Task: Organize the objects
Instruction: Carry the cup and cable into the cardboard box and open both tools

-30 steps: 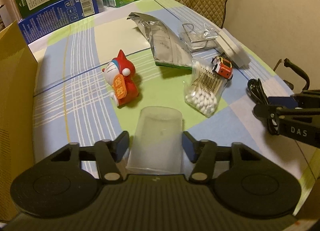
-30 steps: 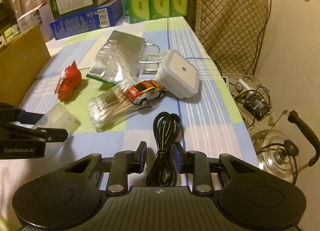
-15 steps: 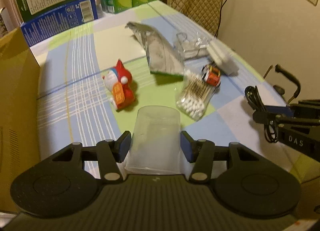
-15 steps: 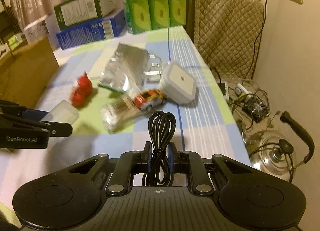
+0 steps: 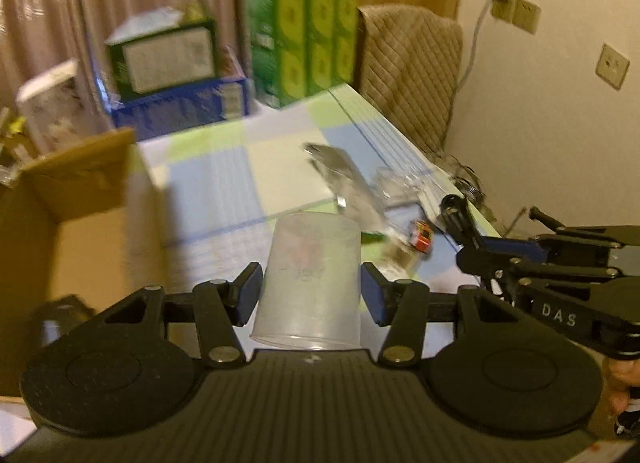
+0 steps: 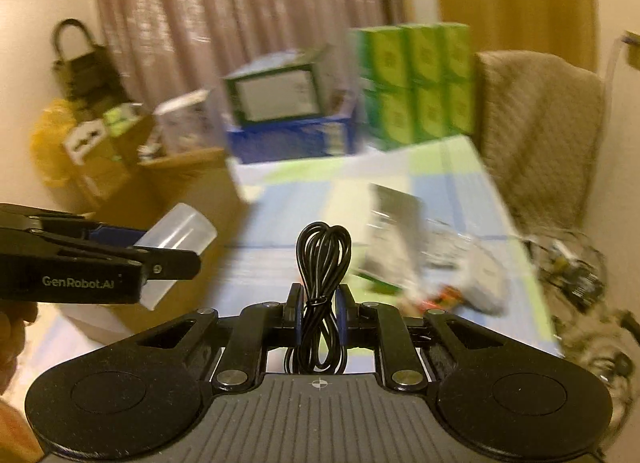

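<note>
My left gripper (image 5: 311,287) is shut on a clear plastic cup (image 5: 310,283) and holds it up in the air above the table; the cup also shows in the right wrist view (image 6: 178,239). My right gripper (image 6: 319,305) is shut on a coiled black cable (image 6: 321,263), lifted off the table. It shows at the right of the left wrist view (image 5: 472,239). On the checked tablecloth (image 5: 240,183) lie a silver foil bag (image 5: 344,179) and a small toy car (image 5: 422,237), both blurred.
An open cardboard box (image 5: 72,231) stands at the table's left. Green and blue cartons (image 5: 304,43) are stacked at the far end. A quilted chair (image 6: 536,131) and cluttered floor lie to the right. A white square device (image 6: 486,279) rests near the right table edge.
Both grippers have risen and tilted up, carrying the cup and the cable off the table. The right gripper closed on the cable. The views now reach the curtains and far cartons.
</note>
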A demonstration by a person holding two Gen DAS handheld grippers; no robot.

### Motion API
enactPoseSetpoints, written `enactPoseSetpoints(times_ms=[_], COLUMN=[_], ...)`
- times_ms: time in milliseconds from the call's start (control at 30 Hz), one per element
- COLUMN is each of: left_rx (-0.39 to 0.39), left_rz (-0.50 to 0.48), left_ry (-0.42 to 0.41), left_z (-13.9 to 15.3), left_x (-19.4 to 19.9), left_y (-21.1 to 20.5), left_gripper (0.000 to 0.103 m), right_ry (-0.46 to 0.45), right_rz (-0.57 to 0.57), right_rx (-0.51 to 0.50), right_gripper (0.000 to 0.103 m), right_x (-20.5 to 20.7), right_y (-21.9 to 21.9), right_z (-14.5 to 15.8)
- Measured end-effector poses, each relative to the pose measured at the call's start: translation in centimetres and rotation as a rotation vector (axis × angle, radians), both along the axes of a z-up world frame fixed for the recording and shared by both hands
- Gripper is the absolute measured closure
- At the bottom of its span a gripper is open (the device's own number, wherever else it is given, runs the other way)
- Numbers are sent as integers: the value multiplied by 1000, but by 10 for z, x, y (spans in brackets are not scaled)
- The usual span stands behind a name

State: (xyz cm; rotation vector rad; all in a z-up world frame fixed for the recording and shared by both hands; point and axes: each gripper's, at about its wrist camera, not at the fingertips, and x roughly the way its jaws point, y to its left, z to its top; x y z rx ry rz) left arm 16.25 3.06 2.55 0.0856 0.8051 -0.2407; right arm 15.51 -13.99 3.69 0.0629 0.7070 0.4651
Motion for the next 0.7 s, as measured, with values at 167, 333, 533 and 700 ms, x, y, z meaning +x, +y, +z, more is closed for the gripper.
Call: enactPoseSetpoints(times_ms=[167, 333, 533, 700], left_rx=[25, 58, 64, 37], left_rz=[83, 190, 293, 324], left_ry=[-30, -29, 3, 16], left_z=[27, 38, 26, 9], left_x=[-19, -28, -24, -21], left_y=[54, 117, 182, 214], left_gripper=[55, 55, 55, 55], right_ry=[16, 49, 87, 105], right_rz=[119, 216, 279, 311], right_rx=[62, 103, 103, 83], right_gripper=[91, 90, 91, 90], right_x=[2, 8, 20, 30], right_y=[56, 118, 172, 198], right_z=[14, 15, 3, -11])
